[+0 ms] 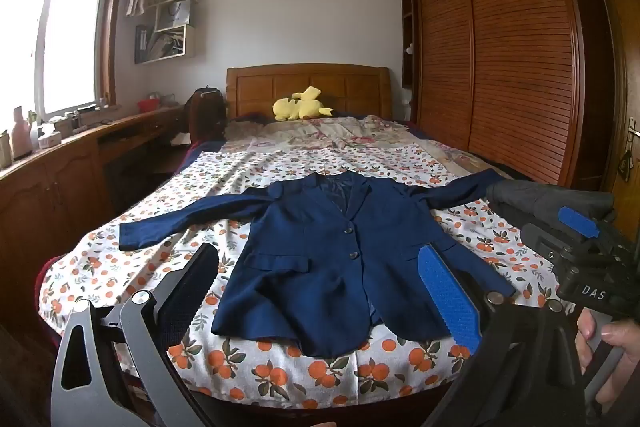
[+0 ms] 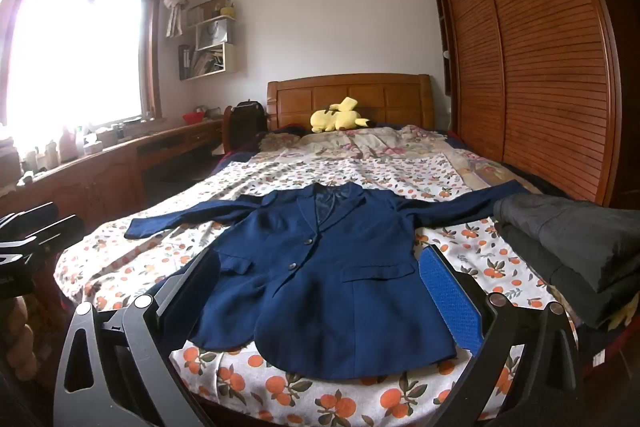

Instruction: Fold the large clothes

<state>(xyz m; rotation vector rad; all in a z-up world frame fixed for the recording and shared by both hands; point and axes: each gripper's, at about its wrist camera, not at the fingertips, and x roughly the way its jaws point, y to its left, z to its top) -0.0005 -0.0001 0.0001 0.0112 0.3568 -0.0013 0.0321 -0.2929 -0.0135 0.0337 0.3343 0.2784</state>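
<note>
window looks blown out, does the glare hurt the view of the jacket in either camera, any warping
Right wrist view: window washes out white, jacket stays clear. Left wrist view: window bright too, jacket sharp. Both views bend the wardrobe into curves.

1. Daylight pours through the wood-framed window (image 2: 76, 55) at the upper left of my right view and blows out to pure white there.
2. In my left view the same window (image 1: 68, 39) glares at the left edge, less harshly.
3. The white wall (image 1: 304, 7) at the centre top is evenly lit; the slatted brown wooden wardrobe (image 2: 532, 67) on the right stays dimmer.
4. Both pictures bulge like a fisheye, with dark, curved corners.
5. My nearest finger parts along the bottom look soft; mid-frame is sharp.
</note>
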